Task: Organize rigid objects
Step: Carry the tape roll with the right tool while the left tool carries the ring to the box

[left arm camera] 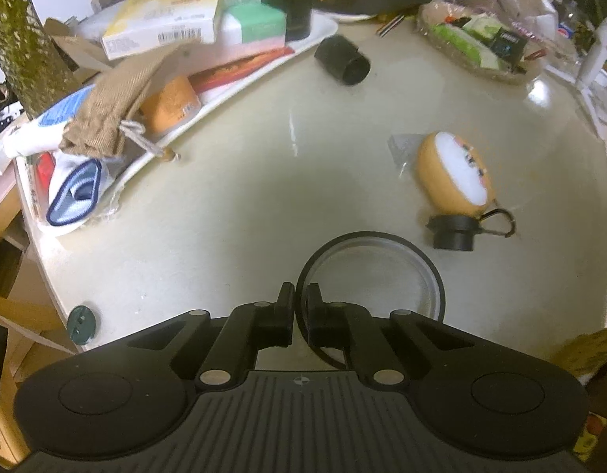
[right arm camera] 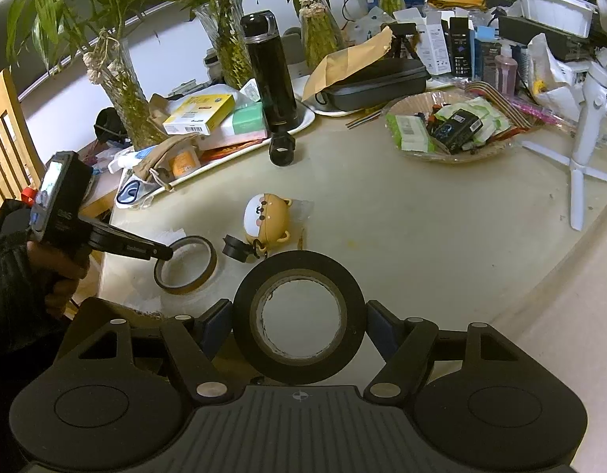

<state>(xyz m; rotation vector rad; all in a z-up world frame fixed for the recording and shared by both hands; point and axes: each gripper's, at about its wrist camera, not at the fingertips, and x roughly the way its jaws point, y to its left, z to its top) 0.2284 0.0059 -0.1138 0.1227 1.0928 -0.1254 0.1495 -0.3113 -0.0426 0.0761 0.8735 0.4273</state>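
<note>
My left gripper [left arm camera: 300, 295] is shut on the rim of a thin dark tape ring [left arm camera: 429, 264] that rests on the cream table; the ring also shows in the right wrist view [right arm camera: 185, 264] with the left gripper [right arm camera: 167, 253] pinching its near edge. My right gripper [right arm camera: 299, 319] is shut on a thick black tape roll [right arm camera: 240, 319], held above the table's front. An orange puppy-shaped case [left arm camera: 453, 173] with a black clip [left arm camera: 453, 232] lies just beyond the ring, also in the right wrist view [right arm camera: 266, 216]. A black cylinder [left arm camera: 343, 61] lies further back.
A white tray [left arm camera: 240, 86] at the left holds boxes, a cloth pouch and packets. A black flask [right arm camera: 270, 75] stands on the tray. A basket of packets [right arm camera: 449, 126] sits at the back right. A white tripod [right arm camera: 587, 149] stands at the right. Glass vases with plants line the back.
</note>
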